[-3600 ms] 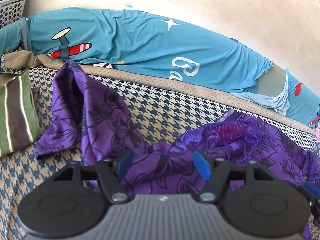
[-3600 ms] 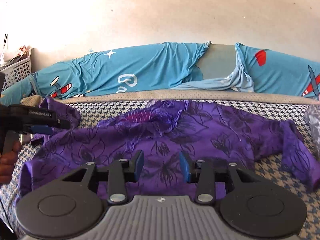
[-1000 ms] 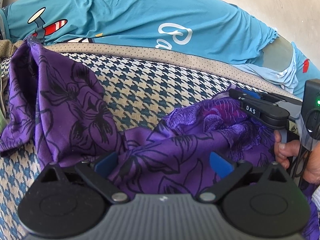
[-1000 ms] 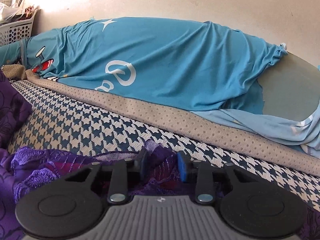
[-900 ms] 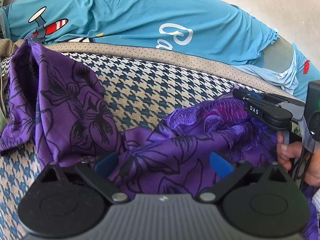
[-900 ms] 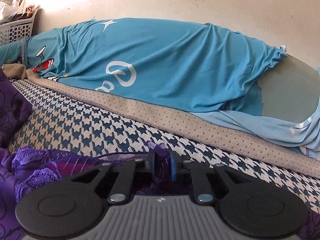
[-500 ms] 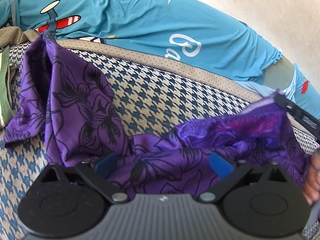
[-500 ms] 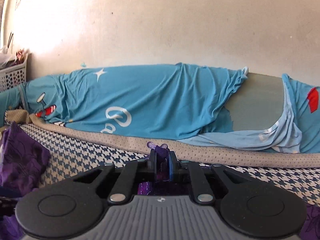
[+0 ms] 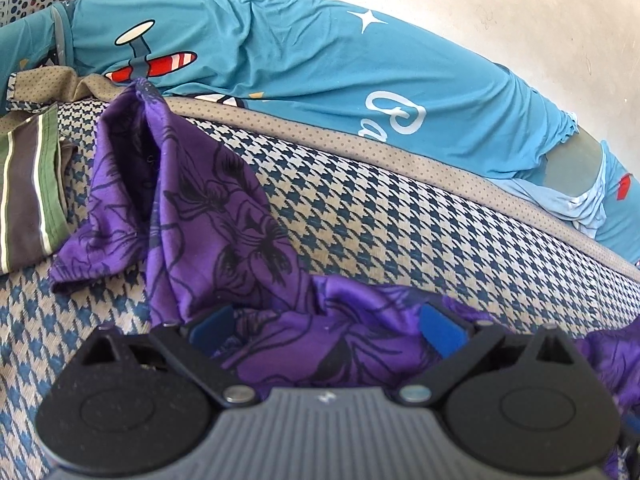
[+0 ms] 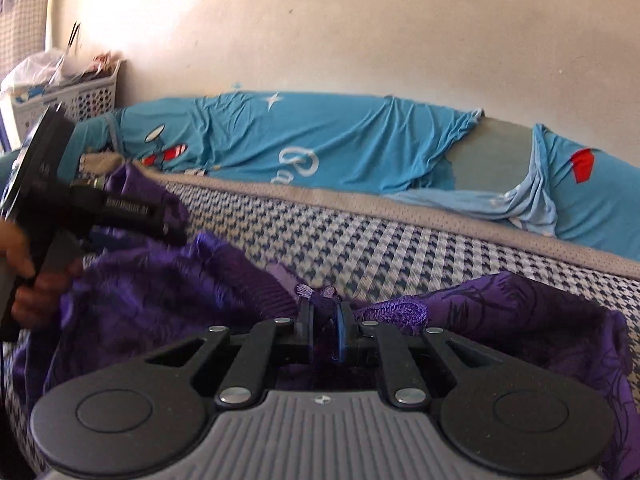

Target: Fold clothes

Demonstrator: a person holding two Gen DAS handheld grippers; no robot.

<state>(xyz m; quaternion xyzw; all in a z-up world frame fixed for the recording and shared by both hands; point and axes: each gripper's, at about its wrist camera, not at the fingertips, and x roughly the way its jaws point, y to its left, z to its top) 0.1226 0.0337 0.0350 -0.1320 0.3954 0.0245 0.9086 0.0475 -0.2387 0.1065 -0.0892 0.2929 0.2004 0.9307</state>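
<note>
A purple floral top (image 9: 224, 232) lies crumpled on the houndstooth cover (image 9: 400, 240), one sleeve stretched up to the left. My left gripper (image 9: 324, 328) is open, its blue pads (image 9: 442, 330) wide apart over the fabric without pressing it. In the right wrist view my right gripper (image 10: 324, 322) is shut on the top's lacy purple edge (image 10: 316, 294) and holds it raised, so the top (image 10: 152, 300) drapes down on both sides. The left gripper (image 10: 172, 228) shows at the left of that view, carried by a hand (image 10: 28, 280).
A teal sheet with plane prints (image 9: 320, 68) covers a long bolster along the wall (image 10: 360, 40). A green and brown striped cloth (image 9: 28, 188) lies at the left. A white perforated basket (image 10: 68, 100) stands in the far left corner.
My right gripper shut on the lace edge, then lifted it up and away to the right, out of the left wrist view. The left gripper shifted a little and stays open.
</note>
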